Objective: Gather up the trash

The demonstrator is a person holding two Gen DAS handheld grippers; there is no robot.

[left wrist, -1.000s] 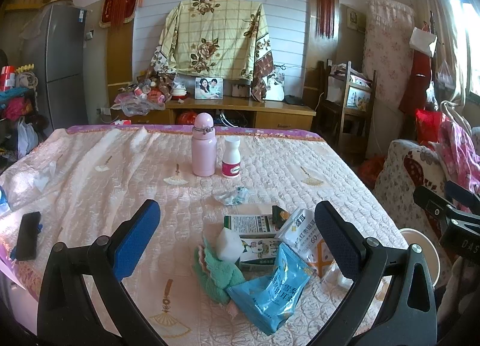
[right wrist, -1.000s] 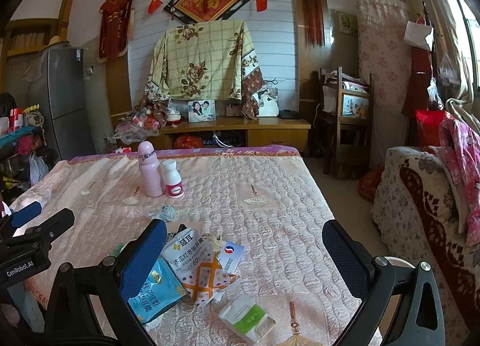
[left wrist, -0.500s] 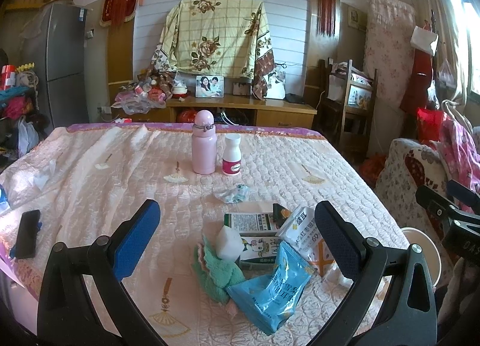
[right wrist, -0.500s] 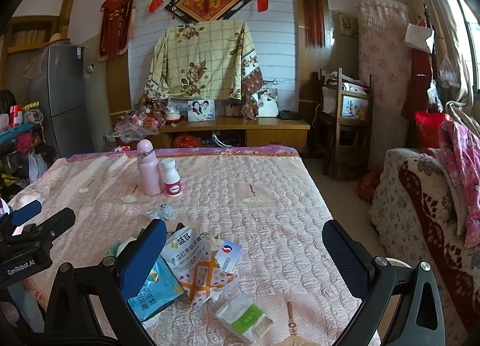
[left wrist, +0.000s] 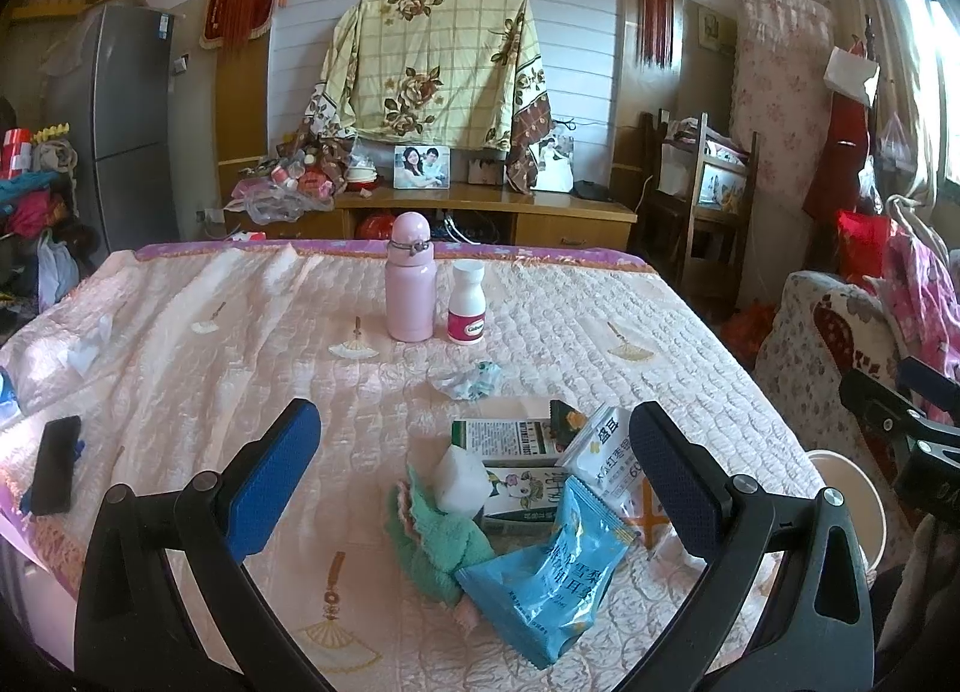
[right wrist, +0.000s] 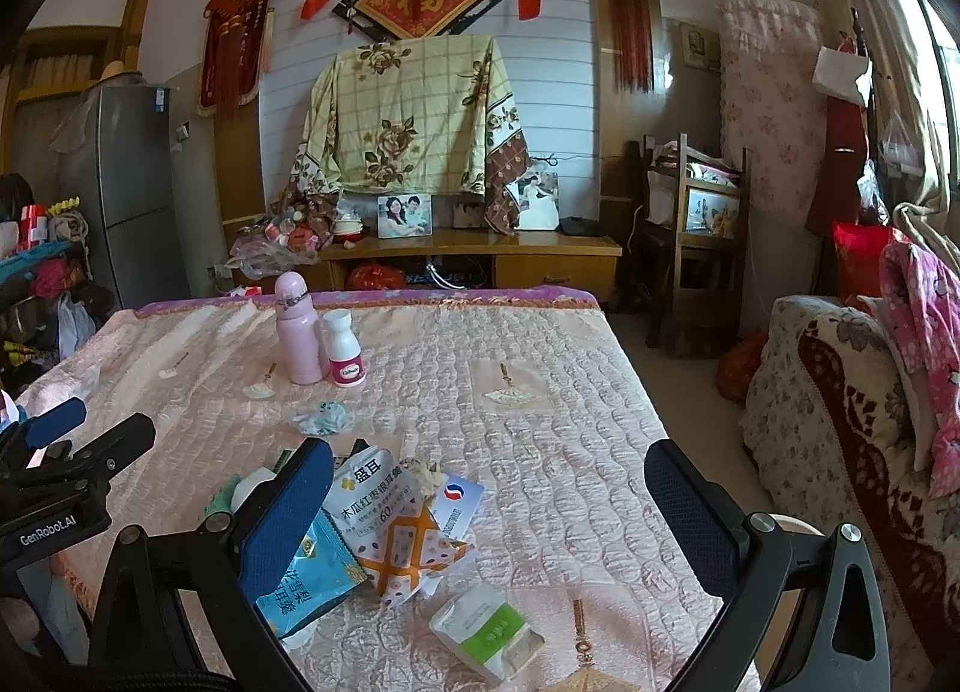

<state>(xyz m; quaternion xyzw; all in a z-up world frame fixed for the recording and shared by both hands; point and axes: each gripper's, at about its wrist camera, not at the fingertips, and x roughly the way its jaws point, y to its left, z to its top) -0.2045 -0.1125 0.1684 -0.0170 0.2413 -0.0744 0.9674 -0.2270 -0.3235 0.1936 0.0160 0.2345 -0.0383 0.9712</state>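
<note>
A heap of trash lies on the pink quilted table near its right front corner: a blue snack bag (left wrist: 546, 581) (right wrist: 303, 578), a white-and-orange packet (left wrist: 609, 452) (right wrist: 390, 518), green-and-white cartons (left wrist: 510, 440), a white block (left wrist: 459, 479) on a green cloth (left wrist: 432, 542). A crumpled wrapper (left wrist: 468, 381) (right wrist: 324, 419) lies farther back. A small green-and-white pack (right wrist: 486, 635) sits closest in the right wrist view. My left gripper (left wrist: 474, 470) hangs open above the heap. My right gripper (right wrist: 489, 518) is open over the packets, empty.
A pink flask (left wrist: 411, 284) and a white pill bottle (left wrist: 467, 303) stand mid-table. A black phone (left wrist: 54, 464) lies at the left edge. A white bin (left wrist: 849, 503) stands by the table's right side, beside a patterned sofa (right wrist: 852, 428). A wooden cabinet (right wrist: 480, 254) lines the back wall.
Both views have shifted only slightly; the right gripper has eased a little forward over the packets. Nothing has been taken hold of.
</note>
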